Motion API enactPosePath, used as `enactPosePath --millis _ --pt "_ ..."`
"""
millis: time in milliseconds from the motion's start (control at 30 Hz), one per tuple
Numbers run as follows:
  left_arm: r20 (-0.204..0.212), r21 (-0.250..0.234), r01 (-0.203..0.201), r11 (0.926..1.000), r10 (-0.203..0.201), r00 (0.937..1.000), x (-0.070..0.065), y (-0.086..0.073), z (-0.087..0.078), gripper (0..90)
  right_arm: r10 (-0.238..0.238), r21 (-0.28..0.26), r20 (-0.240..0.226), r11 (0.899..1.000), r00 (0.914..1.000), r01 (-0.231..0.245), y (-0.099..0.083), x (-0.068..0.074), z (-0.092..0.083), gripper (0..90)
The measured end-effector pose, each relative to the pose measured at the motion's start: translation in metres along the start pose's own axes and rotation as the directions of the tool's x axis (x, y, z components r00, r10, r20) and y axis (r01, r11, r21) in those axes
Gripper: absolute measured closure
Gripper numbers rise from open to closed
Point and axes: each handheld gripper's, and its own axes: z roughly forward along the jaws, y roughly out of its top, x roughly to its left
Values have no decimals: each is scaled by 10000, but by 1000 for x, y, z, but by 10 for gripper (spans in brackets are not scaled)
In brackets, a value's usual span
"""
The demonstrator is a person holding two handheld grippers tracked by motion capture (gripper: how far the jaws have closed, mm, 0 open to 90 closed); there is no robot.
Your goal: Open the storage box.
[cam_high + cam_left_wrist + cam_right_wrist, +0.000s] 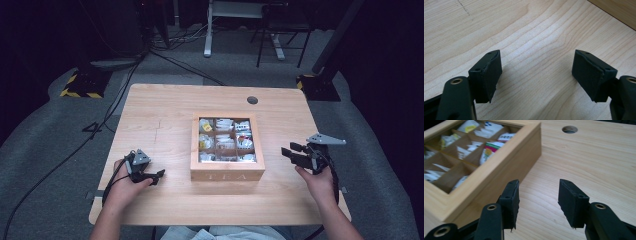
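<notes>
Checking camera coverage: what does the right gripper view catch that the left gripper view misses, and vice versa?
Right gripper view alone: the wooden tea box, closed under a windowed lid, with tea bags sorted in its compartments, and the round cable hole in the table. Left gripper view alone: a faint dotted line on the tabletop and just a corner of wood at top right, probably the box. Both share: the light wooden table, and each gripper's own black jaws standing apart with nothing between them.

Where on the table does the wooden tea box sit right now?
In the high view the wooden tea box sits mid-table, between the left claw and right claw.
</notes>
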Motion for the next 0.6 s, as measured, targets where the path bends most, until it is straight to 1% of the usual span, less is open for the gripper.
enactPosePath --millis 167,300,333,367,433,467,500,533,567,600 --pt "-8 -1 1 10000 -1 10000 0 0 0 248 -217 82 -607 9997 9979 222 5 13 -3 501" --pt "0 7 17 10000 -17 10000 0 0 0 248 -432 271 -1265 9985 9910 470 7 22 -3 490" --pt "0 7 17 10000 -17 10000 0 0 0 248 -432 271 -1265 9985 9910 470 7 22 -3 490" --pt "0 8 19 10000 -19 10000 0 0 0 248 -512 401 -1579 9975 9861 582 8 27 -2 478" --pt "0 7 17 10000 -17 10000 0 0 0 248 -647 440 -1782 9963 9819 736 8 30 -3 476" --pt "0 7 17 10000 -17 10000 0 0 0 248 -647 440 -1782 9963 9819 736 8 30 -3 476" --pt "1 7 13 10000 -13 10000 0 0 0 248 -793 457 -2021 9949 9761 903 7 34 -3 472" --pt "1 7 13 10000 -13 10000 0 0 0 248 -793 457 -2021 9949 9761 903 7 34 -3 472" --pt "1 -2 -4 10000 4 10000 0 0 0 248 -949 449 -2259 9932 9695 1077 6 39 -2 468" --pt "1 -2 -4 10000 4 10000 0 0 0 248 -949 449 -2259 9932 9695 1077 6 39 -2 468"
